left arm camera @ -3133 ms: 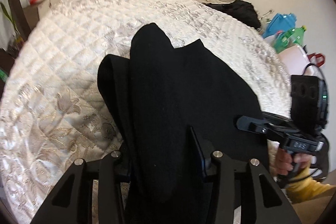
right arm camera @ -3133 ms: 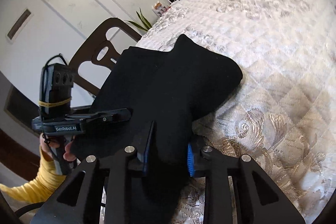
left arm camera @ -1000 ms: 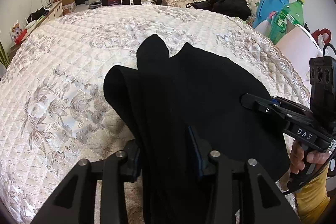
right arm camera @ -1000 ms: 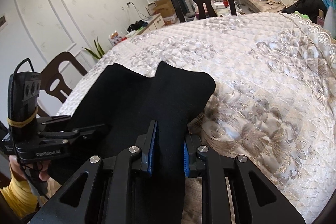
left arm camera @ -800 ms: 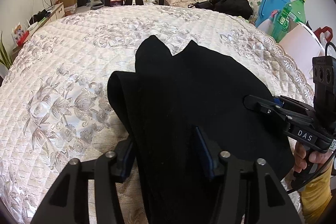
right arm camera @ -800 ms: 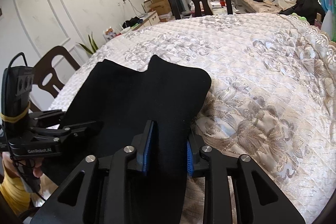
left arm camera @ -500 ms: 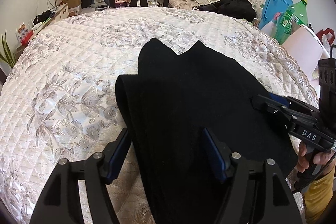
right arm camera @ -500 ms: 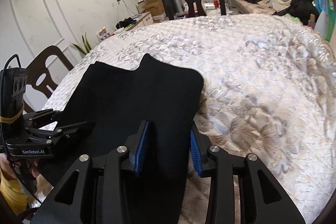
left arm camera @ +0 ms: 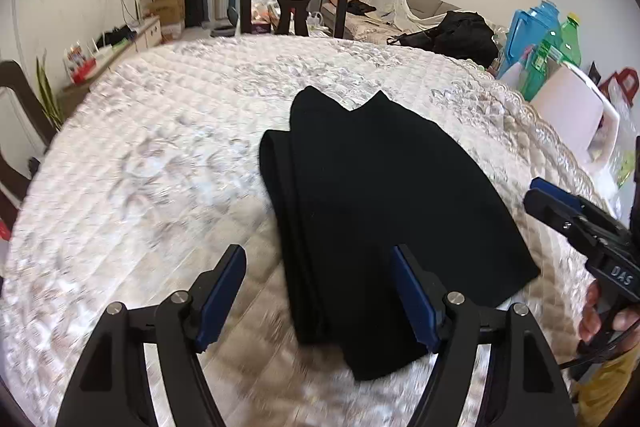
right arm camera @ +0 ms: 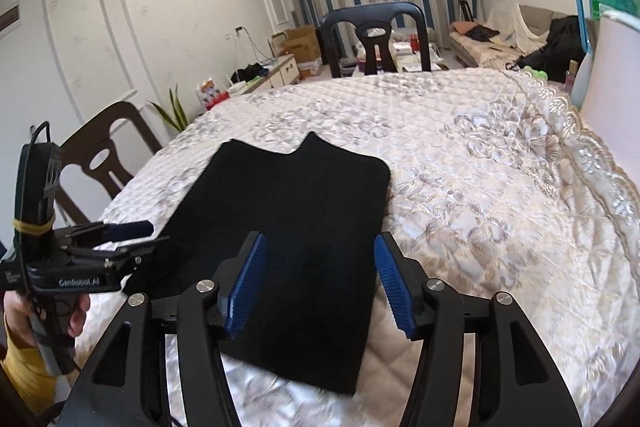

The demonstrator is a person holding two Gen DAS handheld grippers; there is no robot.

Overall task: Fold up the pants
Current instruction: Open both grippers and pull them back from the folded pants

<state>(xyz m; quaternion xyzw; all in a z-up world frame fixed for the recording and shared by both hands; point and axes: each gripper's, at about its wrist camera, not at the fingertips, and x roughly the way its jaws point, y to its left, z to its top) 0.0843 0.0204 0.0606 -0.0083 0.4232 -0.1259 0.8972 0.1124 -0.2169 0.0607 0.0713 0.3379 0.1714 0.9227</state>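
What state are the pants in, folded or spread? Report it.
Folded: the black pants lie as a compact stack on the quilted tablecloth, layered edges showing along one side.

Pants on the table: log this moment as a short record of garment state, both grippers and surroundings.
garment: black pants, folded into a flat stack
surface: quilted floral tablecloth
left gripper: open, fingers either side of the stack's near end, nothing clamped
right gripper: open, over the near edge, not gripping
fold layers: visible along the left edge in the left wrist view
background: dark chair behind the table
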